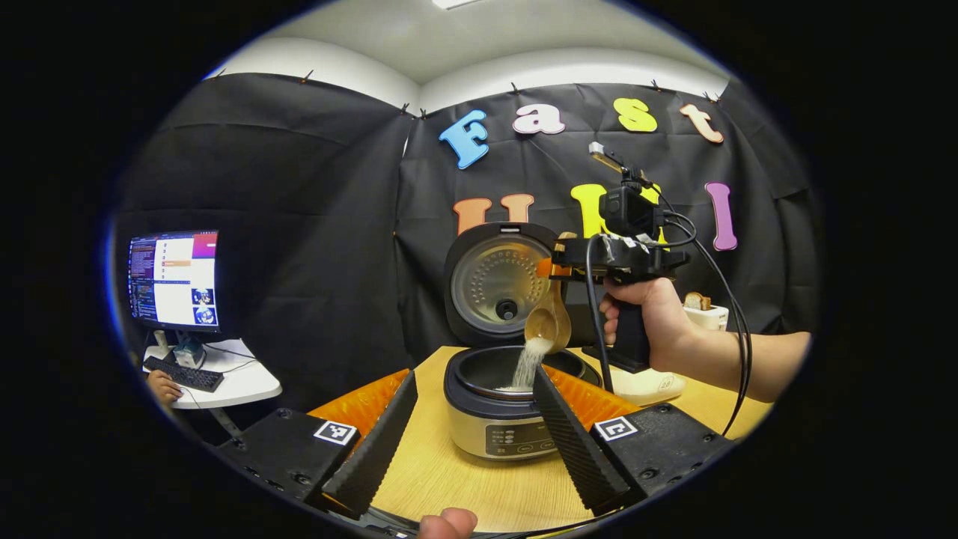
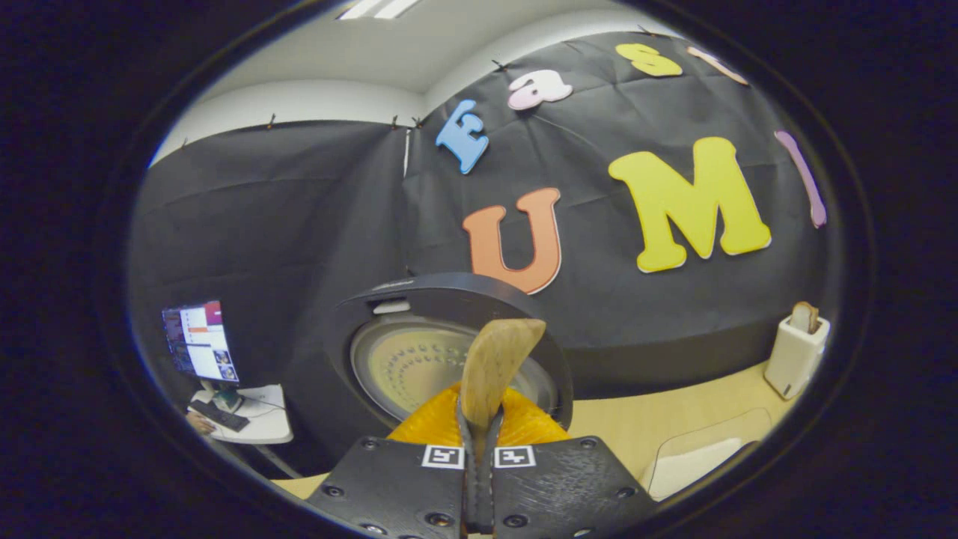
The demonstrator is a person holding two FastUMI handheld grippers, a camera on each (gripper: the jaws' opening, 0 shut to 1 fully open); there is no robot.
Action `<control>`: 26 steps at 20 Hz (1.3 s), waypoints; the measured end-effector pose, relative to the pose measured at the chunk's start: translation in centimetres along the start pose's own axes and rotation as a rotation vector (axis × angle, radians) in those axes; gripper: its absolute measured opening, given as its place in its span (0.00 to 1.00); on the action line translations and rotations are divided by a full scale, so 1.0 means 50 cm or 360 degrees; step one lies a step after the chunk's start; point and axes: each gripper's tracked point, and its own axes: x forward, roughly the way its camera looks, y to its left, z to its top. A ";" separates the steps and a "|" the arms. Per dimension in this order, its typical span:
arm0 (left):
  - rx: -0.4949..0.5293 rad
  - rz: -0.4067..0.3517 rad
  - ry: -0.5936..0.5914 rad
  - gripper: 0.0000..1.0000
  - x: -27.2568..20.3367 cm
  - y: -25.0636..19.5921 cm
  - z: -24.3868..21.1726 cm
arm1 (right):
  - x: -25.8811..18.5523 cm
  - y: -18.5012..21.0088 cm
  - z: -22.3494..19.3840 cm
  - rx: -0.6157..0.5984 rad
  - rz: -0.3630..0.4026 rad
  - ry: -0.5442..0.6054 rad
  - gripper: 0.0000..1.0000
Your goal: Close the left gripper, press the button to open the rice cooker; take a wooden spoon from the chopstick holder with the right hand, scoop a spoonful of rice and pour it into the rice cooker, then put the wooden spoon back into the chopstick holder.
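Note:
The rice cooker (image 1: pixel 500 419) stands open on the wooden table, its lid (image 1: pixel 495 284) raised behind the pot. Above the pot a wooden spoon (image 1: pixel 548 320) is tipped downward, and a stream of rice (image 1: pixel 530 361) falls from it into the pot. My right gripper (image 1: pixel 557 268), held in a hand, is shut on the spoon's handle. In the right gripper view the handle's end (image 2: pixel 495 363) sticks up between the shut fingers of my right gripper (image 2: pixel 477 442), in front of the lid (image 2: pixel 419 359). My left gripper (image 1: pixel 474 376) is open, its fingers either side of the cooker's front, holding nothing.
A white toaster (image 1: pixel 707 314) (image 2: pixel 795 352) with bread stands at the back right of the table. A white container (image 1: pixel 647 385) sits under the right hand. Off to the left are a monitor (image 1: pixel 174 278), a keyboard and a person's hand at a small desk.

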 end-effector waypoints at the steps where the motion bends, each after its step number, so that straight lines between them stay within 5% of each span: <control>1: -0.0008 0.0006 0.0000 0.99 -0.001 0.004 0.000 | 0.001 0.003 0.000 -0.0059 -0.0004 -0.0004 0.00; 8: -0.0048 0.0001 0.0008 0.99 -0.002 0.010 0.002 | -0.001 0.038 0.005 -0.0478 -0.0030 -0.0074 0.00; 15: -0.0064 -0.0004 -0.0015 0.99 -0.006 0.015 0.010 | -0.009 0.056 0.010 -0.0512 -0.0023 -0.0073 0.00; 26: -0.0107 -0.0026 -0.0065 0.99 -0.020 0.004 0.035 | -0.065 0.004 0.043 0.0121 0.0090 0.0009 0.00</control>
